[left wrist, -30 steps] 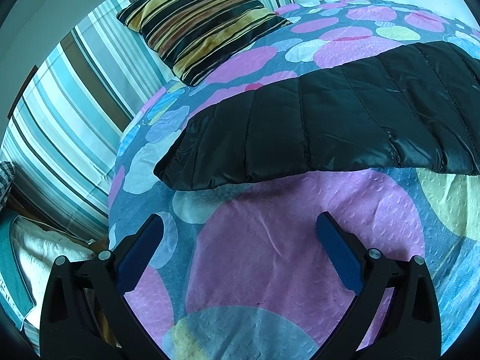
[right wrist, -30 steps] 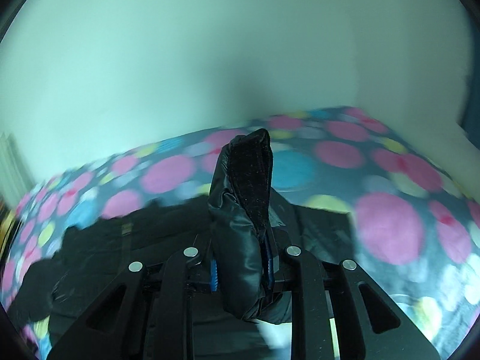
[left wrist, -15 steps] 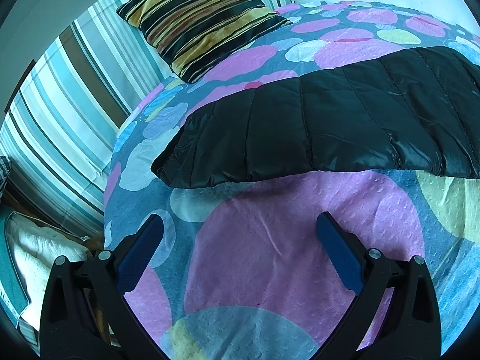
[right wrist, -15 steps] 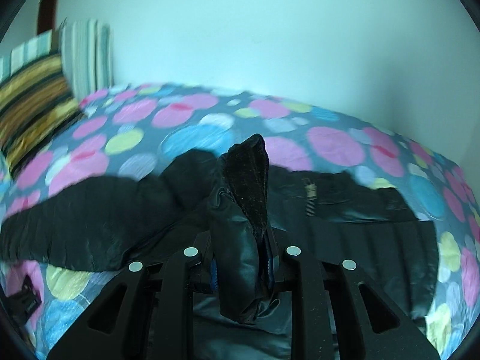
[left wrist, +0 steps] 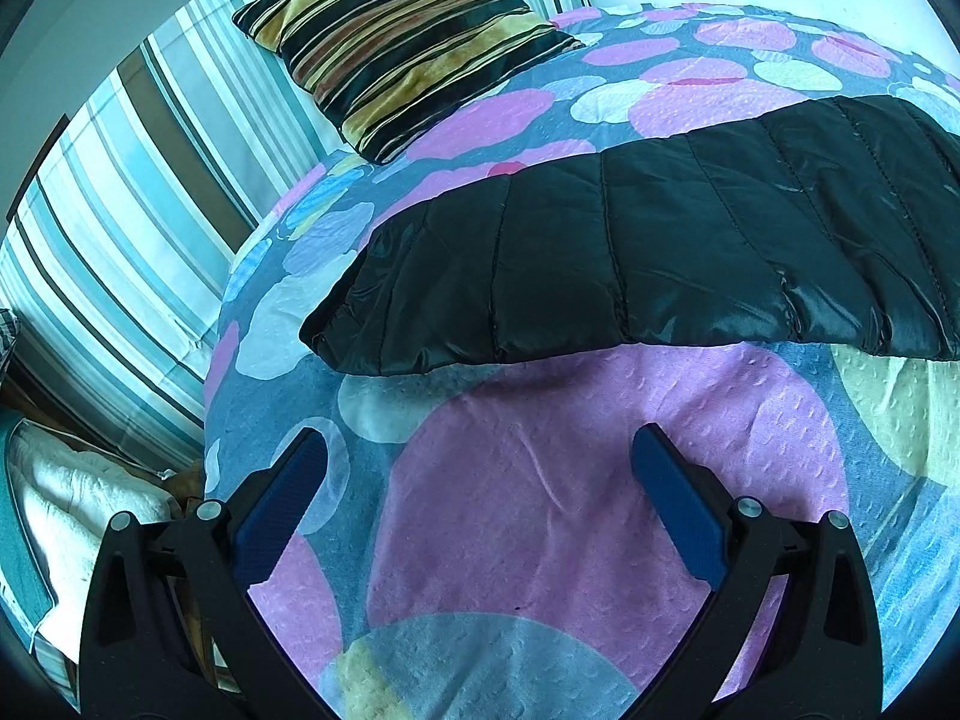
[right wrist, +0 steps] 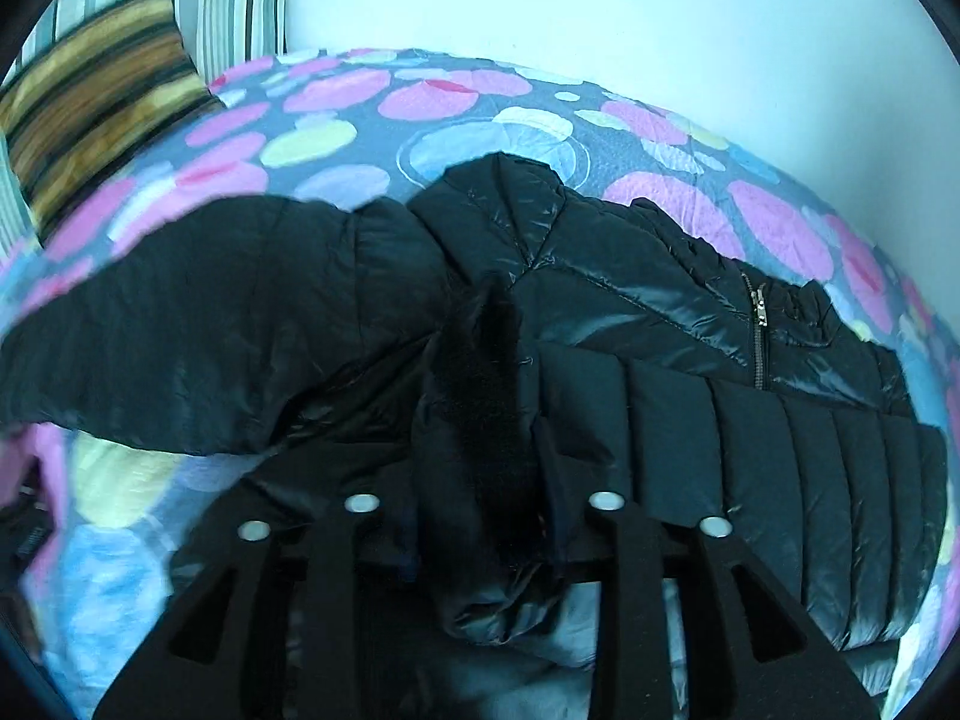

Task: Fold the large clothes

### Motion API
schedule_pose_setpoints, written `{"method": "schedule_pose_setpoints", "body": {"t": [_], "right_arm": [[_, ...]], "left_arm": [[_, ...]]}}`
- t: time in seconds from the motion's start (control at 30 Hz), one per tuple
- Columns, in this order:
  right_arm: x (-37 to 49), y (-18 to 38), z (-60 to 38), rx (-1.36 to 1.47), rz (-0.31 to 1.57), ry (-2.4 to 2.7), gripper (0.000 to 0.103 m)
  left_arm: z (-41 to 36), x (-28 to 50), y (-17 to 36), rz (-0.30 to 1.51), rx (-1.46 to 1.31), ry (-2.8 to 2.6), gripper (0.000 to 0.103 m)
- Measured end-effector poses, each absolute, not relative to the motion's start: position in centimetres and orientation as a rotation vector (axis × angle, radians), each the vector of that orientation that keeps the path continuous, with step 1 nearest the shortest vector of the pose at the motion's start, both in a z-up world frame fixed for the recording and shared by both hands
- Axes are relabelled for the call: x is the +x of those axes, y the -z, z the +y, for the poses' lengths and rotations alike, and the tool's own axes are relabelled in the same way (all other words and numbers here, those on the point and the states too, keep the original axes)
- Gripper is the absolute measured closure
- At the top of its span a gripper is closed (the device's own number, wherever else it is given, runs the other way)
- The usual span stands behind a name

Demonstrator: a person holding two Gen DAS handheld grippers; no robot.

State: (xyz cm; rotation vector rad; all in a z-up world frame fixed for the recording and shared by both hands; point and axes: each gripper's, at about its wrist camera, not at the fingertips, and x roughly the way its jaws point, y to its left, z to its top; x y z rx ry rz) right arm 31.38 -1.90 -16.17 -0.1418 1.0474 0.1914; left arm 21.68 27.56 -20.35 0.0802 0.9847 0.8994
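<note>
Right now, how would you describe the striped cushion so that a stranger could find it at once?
Start from the bed with the big coloured dots. At its head end, beyond the black jacket, the cushion leans on pale striped pillows. Only it has dark black, gold and brown stripes.

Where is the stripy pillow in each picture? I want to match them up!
Left wrist view: the stripy pillow is at the top, a little left of the middle, at the head of the bed above the black jacket.
Right wrist view: the pillow is in the top left corner, blurry, up and left of the jacket.
Shared landmark: the bedspread with big pink circles.
</note>
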Motion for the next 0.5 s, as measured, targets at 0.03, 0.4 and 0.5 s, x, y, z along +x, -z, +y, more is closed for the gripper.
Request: {"method": "schedule_pose_setpoints", "body": {"t": [0.03,0.4,0.5], "right_arm": [[30.9,15.4,-2.4,-0.121,1.033,-0.196,0.057],[27.3,9.0,-23.0,0.082,0.892,0.199,0.068],[27.9,9.8,-30.3,0.154,0.892,0.394,0.076]], "left_arm": [[27.4,21.7,20.4,0.985,0.079,-0.899,0.002],[27.6,21.6,20.4,0.985,0.08,-0.898,0.002],[27.6,21.7,20.4,0.985,0.083,-0.899,0.002]]}}
